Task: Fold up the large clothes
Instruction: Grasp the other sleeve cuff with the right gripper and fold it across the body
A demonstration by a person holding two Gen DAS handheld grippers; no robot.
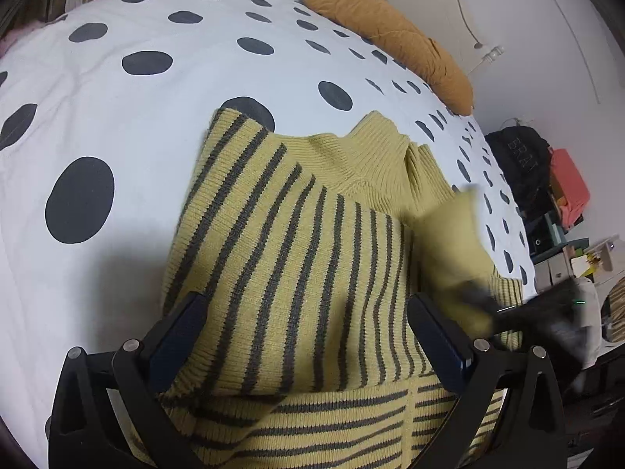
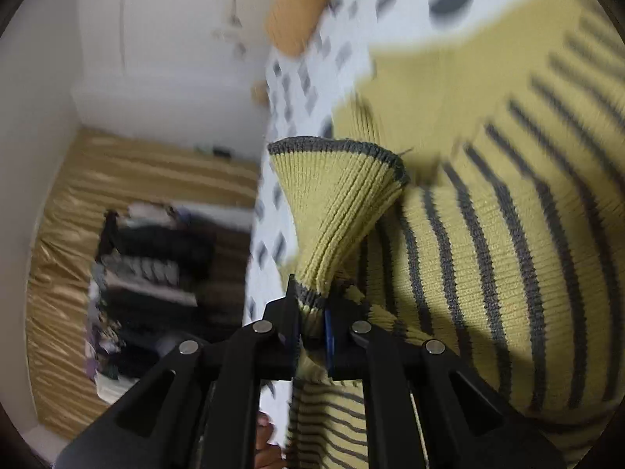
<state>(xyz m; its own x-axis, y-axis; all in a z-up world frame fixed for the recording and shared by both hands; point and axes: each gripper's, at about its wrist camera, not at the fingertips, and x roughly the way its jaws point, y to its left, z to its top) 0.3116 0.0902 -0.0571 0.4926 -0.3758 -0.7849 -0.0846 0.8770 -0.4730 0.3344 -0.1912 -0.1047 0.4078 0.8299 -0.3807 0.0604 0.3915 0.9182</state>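
Here, on the white bedspread (image 1: 129,125) with its big dark dots, lies a mustard-yellow knitted sweater (image 1: 297,258) with thin grey stripes. It sits near the bed's near edge, toward the right half of the cover. Its left side is folded over, so the stripes on that flap fan out diagonally while the stripes on the layer below, closest to the camera, run straight across. The upper chest and the high ribbed collar are plain yellow, with no stripes, and the collar points toward the far side of the bed.

The left gripper (image 1: 308,336) hangs above the sweater's lower part with its jaws spread wide, one on each side of the folded flap; nothing is pinched between them.

Further right, the right gripper (image 2: 312,312) has its jaws pressed together on the sweater's cuff (image 2: 336,195), a ribbed yellow tube edged in grey. The cuff flares out beyond the fingertips and is lifted off the body of the sweater. From the left wrist view this gripper and the sleeve appear only as a blur at the sweater's right edge.

An ochre bolster pillow (image 1: 390,35) lies along the far right edge of the bed, well apart from the sweater.
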